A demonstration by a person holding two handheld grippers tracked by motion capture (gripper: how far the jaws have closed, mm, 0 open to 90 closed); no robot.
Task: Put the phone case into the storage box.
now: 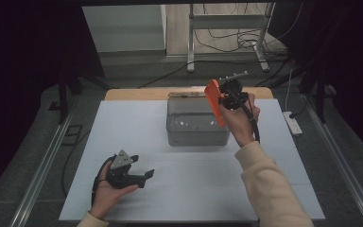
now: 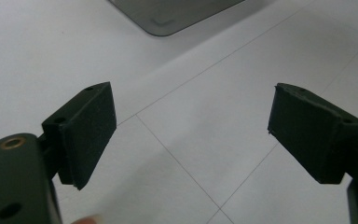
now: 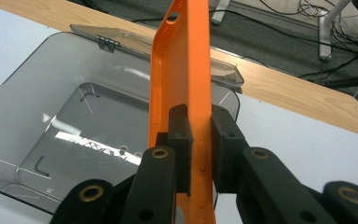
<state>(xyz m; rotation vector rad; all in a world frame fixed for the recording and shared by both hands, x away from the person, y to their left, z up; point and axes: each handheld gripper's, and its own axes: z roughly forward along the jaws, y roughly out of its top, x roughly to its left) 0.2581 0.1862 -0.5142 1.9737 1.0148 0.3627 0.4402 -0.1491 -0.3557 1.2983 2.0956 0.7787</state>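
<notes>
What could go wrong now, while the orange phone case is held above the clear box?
1. The right tongs pinch the orange phone case only by one thin side edge, so it may swivel or slip out.
2. The case hangs near the right wall of the clear box; lowered carelessly, it could catch the rim.
3. The left tongs stand open over the white table, apart from the box, so nothing steadies it.

In the right gripper view, the orange phone case point(image 3: 182, 79) runs past the top and bottom edges, and its lower part sits hidden behind the fingers point(image 3: 181, 140). The clear box point(image 3: 37, 126) beside it is cropped at left. In the left gripper view, the box point(image 2: 177, 14) is a blurred corner, cut off above
</notes>
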